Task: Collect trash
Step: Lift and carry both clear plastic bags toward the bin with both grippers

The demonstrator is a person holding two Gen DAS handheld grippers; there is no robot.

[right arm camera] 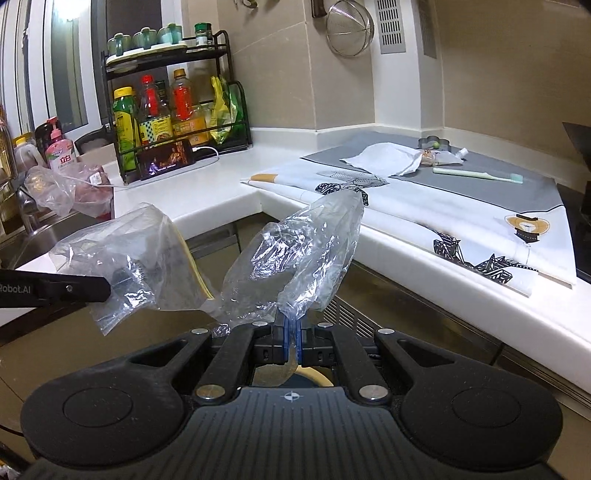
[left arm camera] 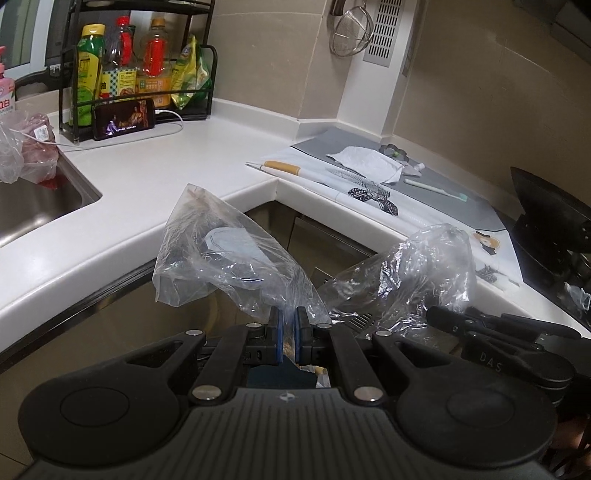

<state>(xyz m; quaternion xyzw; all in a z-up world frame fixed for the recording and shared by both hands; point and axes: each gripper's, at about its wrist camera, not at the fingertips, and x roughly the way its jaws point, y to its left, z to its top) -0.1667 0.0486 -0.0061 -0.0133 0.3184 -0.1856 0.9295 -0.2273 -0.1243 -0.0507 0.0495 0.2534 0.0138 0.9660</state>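
Left wrist view: we have the clear plastic bag (left arm camera: 221,254) pinched at its edge in the left tongs (left arm camera: 289,325), jaws nearly together on the film. The bag hangs in the air in front of the cabinet, off the corner of the white desk (left arm camera: 155,170). Beside it the right tongs (right arm camera: 292,332) clamp another part of the crinkled film, which stands up between their blue pads. In the right wrist view the left tool's black arm reads "Robot.AI".

On the desk we see a grey patterned mat (right arm camera: 498,192) carrying a crumpled white wrapper (right arm camera: 384,157) and a pale green toothbrush (right arm camera: 476,175). Further left, a black rack (right arm camera: 177,110) of bottles, a phone (right arm camera: 166,157) leaning against it, screen lit. A steel sink (left arm camera: 33,210) sits at left, a mesh strainer (right arm camera: 349,27) on the beige tiled wall.
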